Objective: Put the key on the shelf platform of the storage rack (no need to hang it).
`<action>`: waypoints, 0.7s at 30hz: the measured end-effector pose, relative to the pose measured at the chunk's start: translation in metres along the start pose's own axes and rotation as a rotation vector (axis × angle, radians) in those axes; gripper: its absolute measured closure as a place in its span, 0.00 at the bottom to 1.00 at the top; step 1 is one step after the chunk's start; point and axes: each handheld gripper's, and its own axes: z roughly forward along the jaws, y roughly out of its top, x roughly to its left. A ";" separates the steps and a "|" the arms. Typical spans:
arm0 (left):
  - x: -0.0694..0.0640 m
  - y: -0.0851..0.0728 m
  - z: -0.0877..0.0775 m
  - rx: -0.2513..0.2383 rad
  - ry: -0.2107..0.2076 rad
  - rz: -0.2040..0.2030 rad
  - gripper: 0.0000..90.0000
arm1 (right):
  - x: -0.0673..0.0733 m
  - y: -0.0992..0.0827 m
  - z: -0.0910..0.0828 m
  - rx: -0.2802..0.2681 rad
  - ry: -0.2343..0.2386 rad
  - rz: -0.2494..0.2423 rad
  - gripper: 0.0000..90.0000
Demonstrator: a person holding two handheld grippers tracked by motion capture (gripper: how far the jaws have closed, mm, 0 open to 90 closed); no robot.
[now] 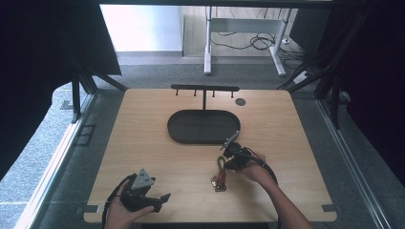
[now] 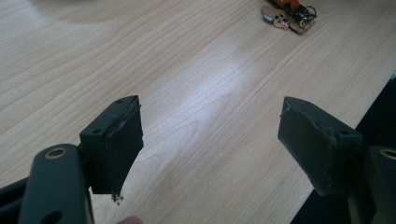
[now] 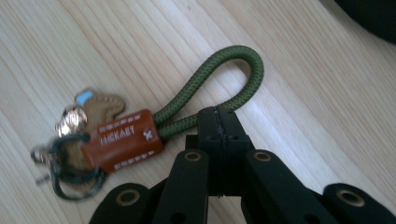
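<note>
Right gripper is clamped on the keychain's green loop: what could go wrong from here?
1. The right gripper pinches only one strand of the green cord loop at its jaw tips; it may slip out.
2. The keys hang off the leather tab, so they could drag on the table.

Left tongs (image 1: 160, 200) rest low with jaws wide apart; right tongs (image 1: 224, 164) are closed.

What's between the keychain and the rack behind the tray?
The dark oval tray lies directly between the keychain and the hook rack. The right gripper is shut on the keychain's green loop, so lifting over the tray looks feasible.
</note>
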 end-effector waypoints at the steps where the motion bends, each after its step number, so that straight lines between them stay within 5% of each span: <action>1: 0.000 0.000 0.000 0.001 0.000 0.000 0.25 | 0.000 0.003 0.001 -0.003 -0.002 -0.012 1.00; 21: 0.003 -0.001 -0.002 -0.005 0.003 -0.005 0.25 | 0.027 0.044 0.015 -0.017 0.018 -0.096 1.00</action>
